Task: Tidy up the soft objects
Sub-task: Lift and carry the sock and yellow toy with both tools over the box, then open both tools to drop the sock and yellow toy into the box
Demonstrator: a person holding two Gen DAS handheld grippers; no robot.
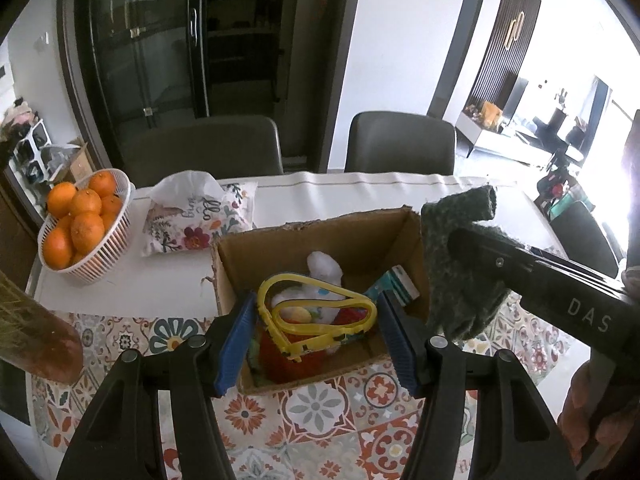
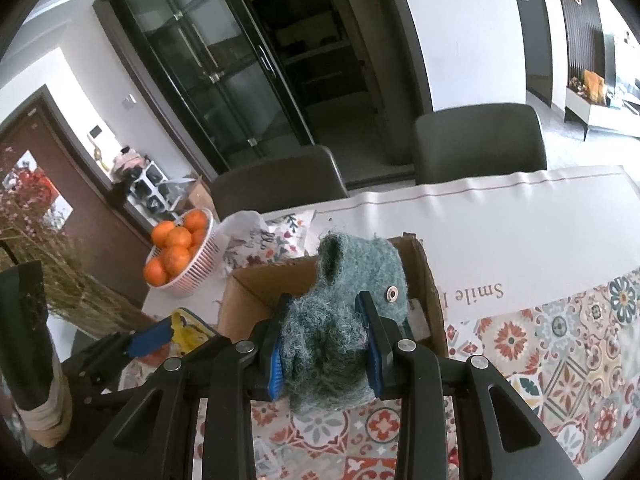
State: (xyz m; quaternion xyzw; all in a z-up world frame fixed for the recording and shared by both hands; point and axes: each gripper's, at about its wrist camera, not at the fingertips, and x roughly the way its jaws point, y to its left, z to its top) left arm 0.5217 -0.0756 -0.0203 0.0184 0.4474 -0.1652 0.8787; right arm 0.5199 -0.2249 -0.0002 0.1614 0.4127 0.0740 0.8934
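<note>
An open cardboard box stands on the patterned tablecloth and holds a white plush toy, a red item and a yellow plastic band. My left gripper is open and empty just above the box's near side, around the yellow band without touching it. My right gripper is shut on a green fuzzy knit piece with a metal snap, held over the box's right edge. The knit piece also shows in the left wrist view, hanging from the right gripper.
A white basket of oranges and a floral tissue pouch sit left of the box. A vase of dried flowers stands at the near left. Two grey chairs face the table's far side.
</note>
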